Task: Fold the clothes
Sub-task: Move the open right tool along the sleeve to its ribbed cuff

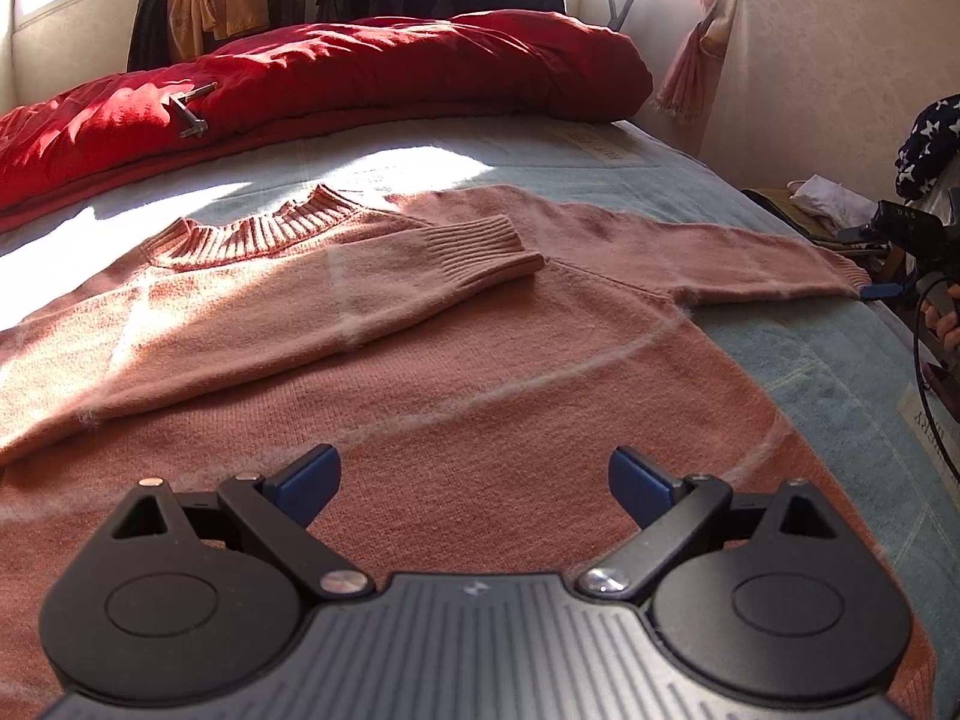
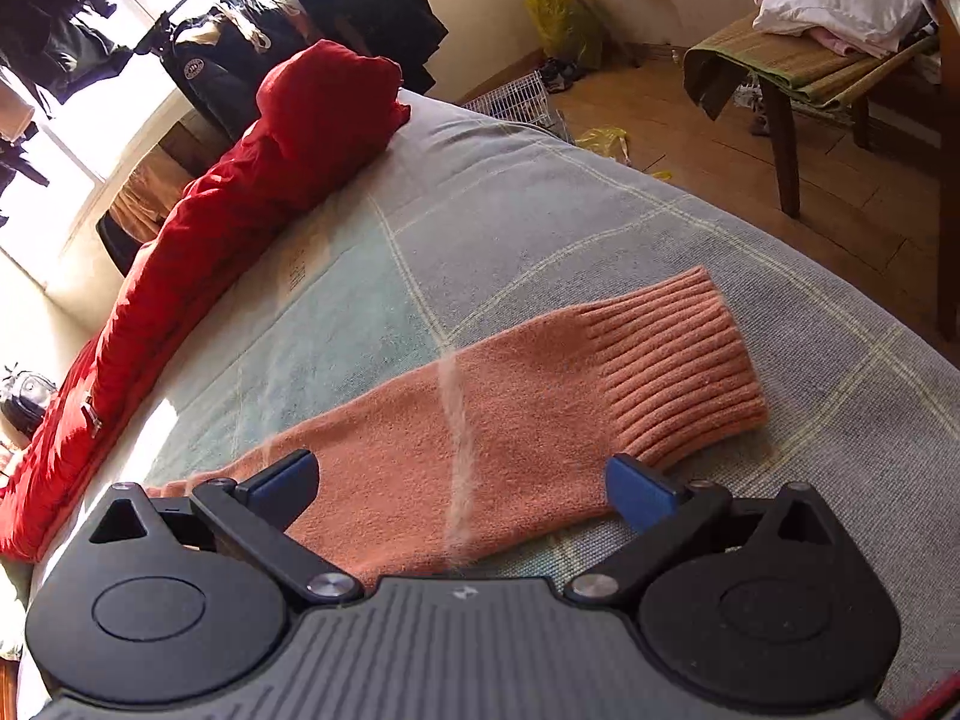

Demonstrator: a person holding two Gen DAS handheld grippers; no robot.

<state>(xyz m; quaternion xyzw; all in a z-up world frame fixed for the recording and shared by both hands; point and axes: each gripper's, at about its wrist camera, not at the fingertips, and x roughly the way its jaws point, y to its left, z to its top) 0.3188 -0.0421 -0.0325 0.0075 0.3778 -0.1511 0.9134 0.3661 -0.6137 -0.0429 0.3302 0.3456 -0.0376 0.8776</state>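
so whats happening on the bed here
A person with a gripping tool in each hand is folding a pink sweater spread on the bed. One sleeve is already folded across the chest. The right tool hovers open over the other sleeve, and the left tool is open above the body.

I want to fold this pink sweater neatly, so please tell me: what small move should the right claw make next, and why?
Probably close the right claw on the outstretched sleeve near its ribbed cuff. The claw is open with the sleeve lying flat between its fingers on the bed cover. The other sleeve is already folded across the sweater, so this one seems next.
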